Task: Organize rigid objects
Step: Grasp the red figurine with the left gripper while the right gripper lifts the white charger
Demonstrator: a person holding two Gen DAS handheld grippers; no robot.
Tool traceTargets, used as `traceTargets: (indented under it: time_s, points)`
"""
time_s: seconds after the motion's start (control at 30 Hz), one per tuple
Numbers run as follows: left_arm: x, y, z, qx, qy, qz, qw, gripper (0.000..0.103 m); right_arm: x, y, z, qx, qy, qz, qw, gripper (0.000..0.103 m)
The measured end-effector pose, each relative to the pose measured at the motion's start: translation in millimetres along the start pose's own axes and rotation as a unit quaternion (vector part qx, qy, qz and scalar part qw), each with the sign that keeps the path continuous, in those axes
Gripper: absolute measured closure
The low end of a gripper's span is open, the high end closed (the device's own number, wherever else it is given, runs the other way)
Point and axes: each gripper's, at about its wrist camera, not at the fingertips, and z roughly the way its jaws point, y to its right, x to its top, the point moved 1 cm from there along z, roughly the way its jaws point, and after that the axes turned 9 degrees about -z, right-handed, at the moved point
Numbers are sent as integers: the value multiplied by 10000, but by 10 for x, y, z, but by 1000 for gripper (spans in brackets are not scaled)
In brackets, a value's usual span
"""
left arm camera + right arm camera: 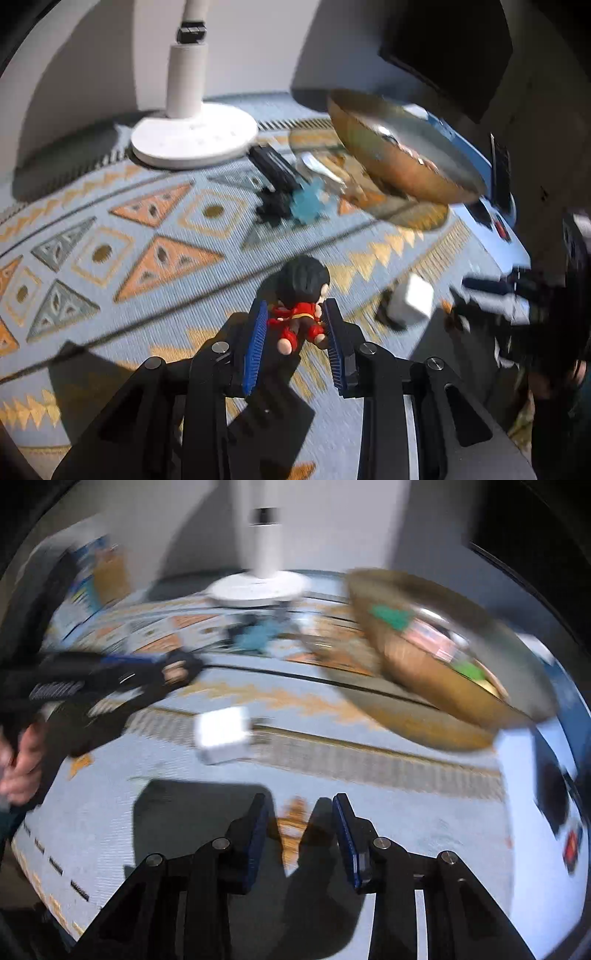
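Note:
My left gripper [295, 314] is shut on a small figurine [301, 295] with black hair and red clothes, held above the patterned cloth. In the right wrist view the left gripper [177, 670] shows at the left with the figurine in it. My right gripper [301, 808] is open and empty, low over the cloth. A golden bowl [402, 155] stands at the back right; in the right wrist view the bowl [443, 653] holds several coloured pieces. A white cube [412, 299] lies on the cloth, also seen in the right wrist view [223, 734].
A white lamp base [194, 134] stands at the back. A black piece [275, 177], a light blue piece [310, 201] and a clear piece [317, 168] lie between lamp and bowl. A blue-white box [491, 206] lies at the right. The right view is motion-blurred.

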Motion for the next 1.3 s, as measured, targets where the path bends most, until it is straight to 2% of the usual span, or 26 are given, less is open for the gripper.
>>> traceTargets:
  time_s: [0.07, 0.13, 0.17, 0.23, 0.3, 0.37, 0.43, 0.53, 0.6, 0.73, 0.87, 0.97, 1.0, 1.23, 1.3]
  points:
    - [-27, 24, -5, -34, -136, 90, 9999, 73, 27, 25, -81, 290, 116, 302, 9991, 68]
    - [-29, 55, -29, 21, -65, 170, 9998, 61, 46, -60, -99, 847, 261, 583, 9944, 68]
    - [-16, 67, -35, 65, 0, 185, 9998, 60, 77, -166, -12, 1248, 224, 740, 9892, 68]
    - [32, 101, -6, 123, 11, 231, 9997, 59, 131, -337, 93, 1539, 134, 836, 9844, 68]
    - [81, 150, 63, 190, -35, 345, 9992, 59, 203, -462, 194, 1384, 51, 913, 9861, 68]
    - [100, 191, 160, 254, -185, 472, 9984, 59, 275, -502, 221, 940, 96, 1014, 9903, 68]
    - [87, 221, 248, 254, -308, 566, 9976, 59, 287, -499, 230, 730, 149, 1234, 9896, 68]
    - [81, 246, 240, 289, -151, 624, 9975, 60, 255, -497, 227, 613, 248, 1457, 9871, 68]
    - [85, 211, 226, 324, -61, 542, 9980, 73, 283, -487, 235, 544, 268, 1491, 9870, 68]
    - [106, 15, 161, 189, 155, 81, 9997, 73, 405, -458, 333, 503, 305, 1593, 9855, 65]
    - [122, -149, 81, -225, 307, -301, 9988, 73, 537, -454, 425, 451, 373, 1578, 9857, 60]
    - [114, -143, 91, -225, 292, -310, 9988, 74, 643, -470, 484, 461, 395, 1473, 9872, 52]
    - [115, -143, 90, -141, 328, -321, 9988, 73, 659, -478, 493, 412, 386, 1435, 9880, 52]
    - [104, -125, 143, -199, 197, -251, 9993, 72, 623, -529, 471, 283, 424, 1085, 9928, 52]
    - [105, -114, 150, -243, 178, -215, 9993, 66, 638, -560, 478, 182, 392, 972, 9943, 53]
